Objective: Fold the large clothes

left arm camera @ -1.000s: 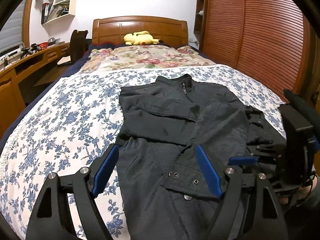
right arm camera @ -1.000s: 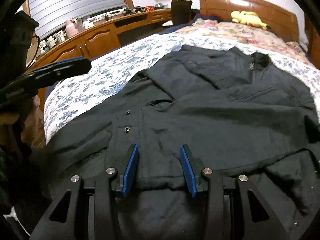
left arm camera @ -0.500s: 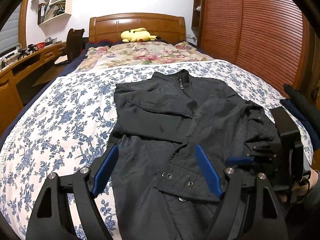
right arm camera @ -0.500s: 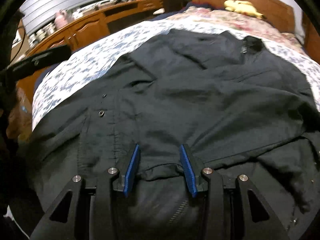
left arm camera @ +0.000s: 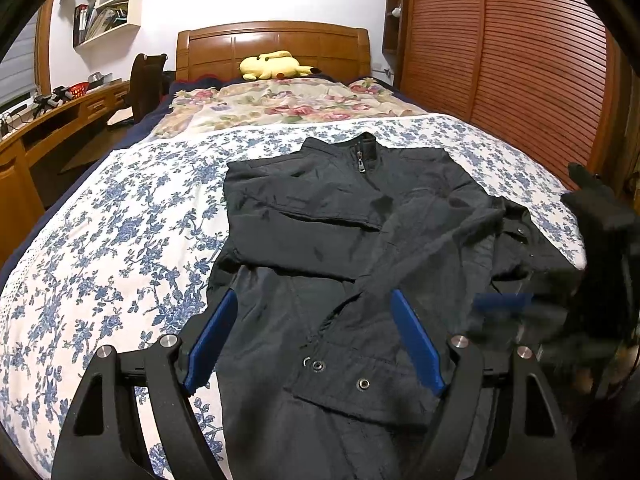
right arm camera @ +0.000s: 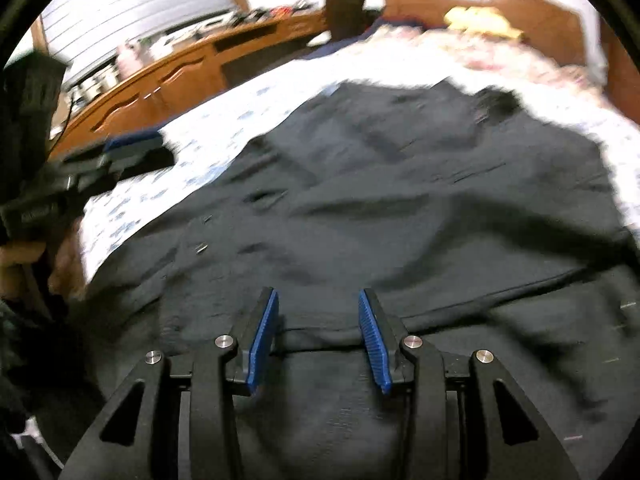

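A black jacket (left arm camera: 340,248) lay spread on the blue-flowered bedspread (left arm camera: 120,240) of a wooden-framed bed, its zipped collar (left arm camera: 362,154) toward the headboard (left arm camera: 272,46) and its hem toward the camera; one sleeve was folded across the chest, and the front flap with metal snaps (left arm camera: 318,365) lay turned over near the hem. The left gripper (left arm camera: 316,340) hovered above the lower part of the jacket with its blue-padded jaws spread wide, nothing between them. In the left wrist view the right gripper (left arm camera: 504,304) showed only as a dark blur with a blue streak at the right edge, over the jacket's bunched right side. The right wrist view was smeared by motion: there the right gripper (right arm camera: 318,336) sat low over the jacket (right arm camera: 400,220), its jaws parted with a fold of the dark cloth lying in the gap, though I could not tell whether the pads touched it. The left gripper (right arm camera: 132,148) appeared at the left of that view, blurred, in the person's hand (right arm camera: 24,256). A yellow plush toy (left arm camera: 274,65) rested against the headboard behind a rose-patterned quilt (left arm camera: 280,104). A wooden desk (left arm camera: 60,116) ran along the left wall with a dark chair (left arm camera: 146,80) beside it, wall shelves (left arm camera: 108,4) above, and a slatted wooden wardrobe (left arm camera: 500,60) stood on the right.
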Motion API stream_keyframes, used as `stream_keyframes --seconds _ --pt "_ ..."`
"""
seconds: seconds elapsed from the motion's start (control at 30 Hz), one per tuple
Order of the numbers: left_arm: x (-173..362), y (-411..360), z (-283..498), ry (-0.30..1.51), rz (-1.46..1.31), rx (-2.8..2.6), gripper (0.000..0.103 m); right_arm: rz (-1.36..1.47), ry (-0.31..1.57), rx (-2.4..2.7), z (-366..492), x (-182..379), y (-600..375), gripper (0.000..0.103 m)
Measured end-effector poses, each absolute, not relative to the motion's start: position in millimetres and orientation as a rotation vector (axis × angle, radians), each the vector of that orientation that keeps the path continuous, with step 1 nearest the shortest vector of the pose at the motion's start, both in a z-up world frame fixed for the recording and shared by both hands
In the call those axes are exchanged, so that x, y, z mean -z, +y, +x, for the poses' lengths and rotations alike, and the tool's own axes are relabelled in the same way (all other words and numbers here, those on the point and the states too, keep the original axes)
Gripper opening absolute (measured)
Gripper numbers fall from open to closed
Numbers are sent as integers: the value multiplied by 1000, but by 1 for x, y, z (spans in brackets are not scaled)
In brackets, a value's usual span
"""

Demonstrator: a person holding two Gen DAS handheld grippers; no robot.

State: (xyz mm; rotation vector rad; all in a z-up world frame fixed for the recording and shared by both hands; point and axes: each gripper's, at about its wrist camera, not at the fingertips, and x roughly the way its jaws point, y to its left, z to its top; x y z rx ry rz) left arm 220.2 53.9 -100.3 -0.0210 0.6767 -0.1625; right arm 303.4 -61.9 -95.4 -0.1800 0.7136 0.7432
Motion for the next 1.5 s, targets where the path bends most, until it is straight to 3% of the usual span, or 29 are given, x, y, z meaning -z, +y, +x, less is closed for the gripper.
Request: stream_keyframes --seconds 0.37,0.67,0.9,1.23,1.5 --pt "93 37 220 653 -6 193 80 -178 692 -290 411 61 -202 43" --pt "99 28 228 674 11 202 80 -120 869 -226 492 105 -213 43" --pt "98 24 228 673 20 224 80 -162 893 -202 518 122 -227 43" --pt "95 27 226 670 18 232 80 -154 806 -162 485 100 -240 42" --pt "91 34 199 646 30 222 80 -157 728 -241 375 90 -257 54"
